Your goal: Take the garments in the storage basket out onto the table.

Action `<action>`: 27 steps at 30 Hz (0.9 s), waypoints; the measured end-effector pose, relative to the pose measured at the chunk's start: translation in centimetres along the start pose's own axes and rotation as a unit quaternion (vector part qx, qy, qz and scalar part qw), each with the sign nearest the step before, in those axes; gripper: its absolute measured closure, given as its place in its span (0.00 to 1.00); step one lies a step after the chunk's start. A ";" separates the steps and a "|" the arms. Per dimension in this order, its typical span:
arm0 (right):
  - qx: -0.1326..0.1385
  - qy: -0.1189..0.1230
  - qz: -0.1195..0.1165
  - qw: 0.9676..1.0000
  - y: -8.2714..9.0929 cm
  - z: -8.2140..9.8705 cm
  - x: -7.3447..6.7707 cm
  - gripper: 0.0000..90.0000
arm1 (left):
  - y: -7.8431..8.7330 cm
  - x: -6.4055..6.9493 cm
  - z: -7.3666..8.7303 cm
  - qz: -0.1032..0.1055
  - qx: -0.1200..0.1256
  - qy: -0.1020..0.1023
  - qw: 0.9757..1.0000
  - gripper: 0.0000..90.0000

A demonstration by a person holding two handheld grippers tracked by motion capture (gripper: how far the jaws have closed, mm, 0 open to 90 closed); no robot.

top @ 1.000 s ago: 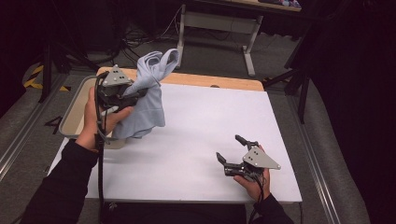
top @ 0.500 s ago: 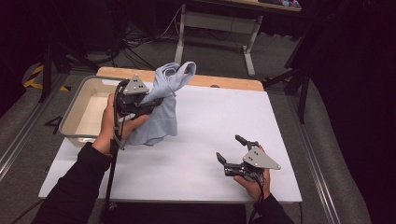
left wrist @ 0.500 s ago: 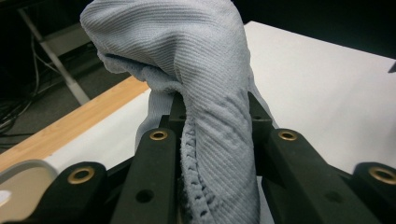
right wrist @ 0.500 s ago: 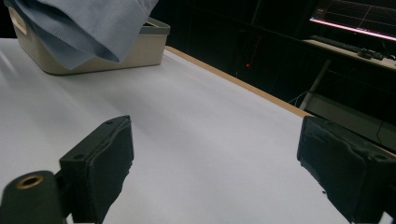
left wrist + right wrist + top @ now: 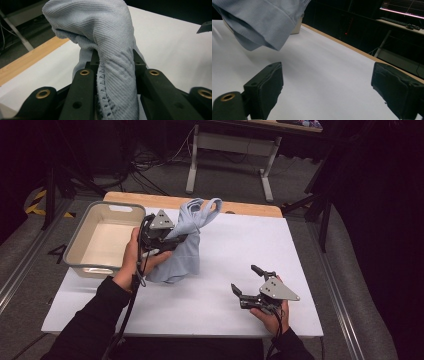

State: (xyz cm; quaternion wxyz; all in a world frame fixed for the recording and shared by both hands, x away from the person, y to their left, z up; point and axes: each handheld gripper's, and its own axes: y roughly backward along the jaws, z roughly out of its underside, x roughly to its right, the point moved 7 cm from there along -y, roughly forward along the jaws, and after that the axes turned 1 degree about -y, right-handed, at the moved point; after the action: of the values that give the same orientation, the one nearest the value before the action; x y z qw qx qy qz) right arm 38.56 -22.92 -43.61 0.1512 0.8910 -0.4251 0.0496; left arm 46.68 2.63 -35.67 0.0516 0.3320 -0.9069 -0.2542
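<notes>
My left gripper [image 5: 172, 240] clamps the soft, floppy blue garment [image 5: 187, 250] beside the bin [image 5: 82, 237]; my right gripper [image 5: 248, 284], jaws spread, should pinch its dangling hem.

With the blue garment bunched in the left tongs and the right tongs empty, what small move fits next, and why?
Probably bring the right tongs over to take a free edge of the light blue garment. The left tongs pinch it in a bunch, its lower part near the white table, while the right tongs rest open, apart from it.
</notes>
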 end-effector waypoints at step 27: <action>-0.009 -0.004 -0.007 1.000 -0.2 0.2 0.0 0.12 | -7.2 4.6 2.9 0.040 -0.060 -0.004 0.997 0.79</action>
State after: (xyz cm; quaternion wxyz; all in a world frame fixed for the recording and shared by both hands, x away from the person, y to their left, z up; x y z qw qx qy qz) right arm 38.67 -22.87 -43.89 0.1577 0.8927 -0.4200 0.0417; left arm 46.56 -3.70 -42.09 0.0785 0.2904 -0.9028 -0.3072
